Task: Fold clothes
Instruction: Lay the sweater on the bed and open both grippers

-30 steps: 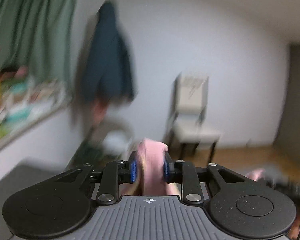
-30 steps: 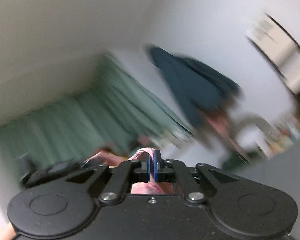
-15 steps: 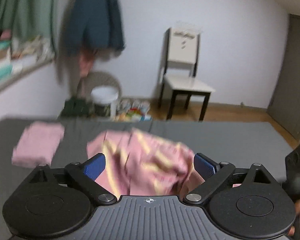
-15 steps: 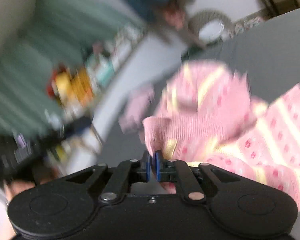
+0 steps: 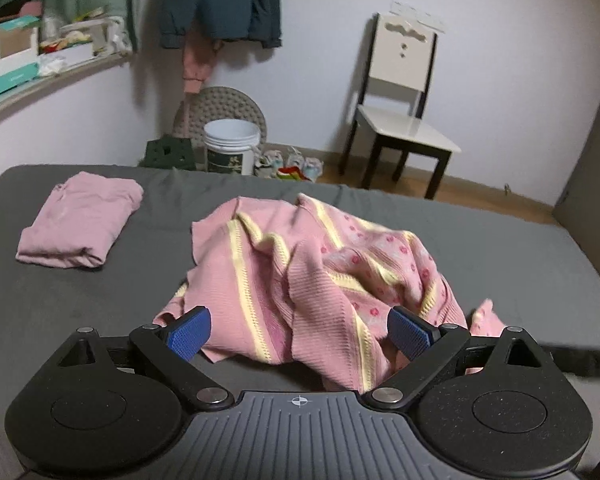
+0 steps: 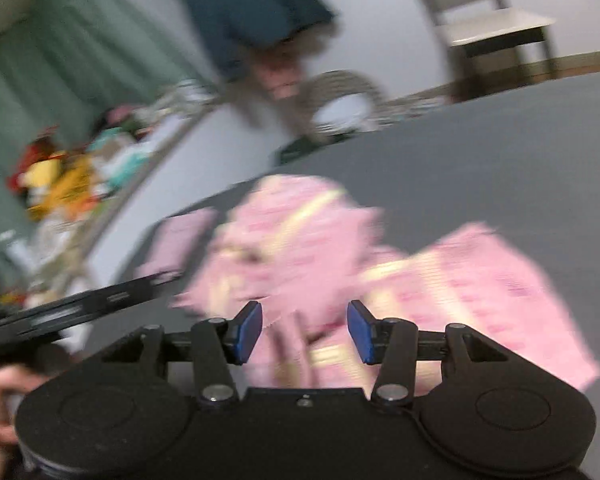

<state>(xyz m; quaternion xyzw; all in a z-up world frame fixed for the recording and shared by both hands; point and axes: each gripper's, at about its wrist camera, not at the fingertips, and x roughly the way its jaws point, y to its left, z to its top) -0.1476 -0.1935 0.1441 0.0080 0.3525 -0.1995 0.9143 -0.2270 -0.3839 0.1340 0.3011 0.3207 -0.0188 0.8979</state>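
Left gripper (image 5: 298, 334), jaws wide apart, empty. Crumpled pink sweater w/ yellow stripes (image 5: 312, 276) lies heaped on the gray bed (image 5: 500, 248), spilling between and just ahead of the jaws. Folded pink garment (image 5: 80, 224) sits further ahead, to the left. Right gripper (image 6: 305, 330), blurred view, jaws also apart, sweater just ahead.

Crumpled garments on the bed: one, a pink knit with yellow stripes (image 5: 320, 276)
Folded garments on the bed: one, plain pink (image 5: 80, 224)
Beds: one, grey sheet (image 5: 520, 256)
Chairs: one (image 5: 404, 108)
White buckets: one (image 5: 231, 146)
Hanging dark jackets: one (image 5: 220, 0)
Tongs: two, left tongs (image 5: 299, 334) and right tongs (image 6: 305, 332)
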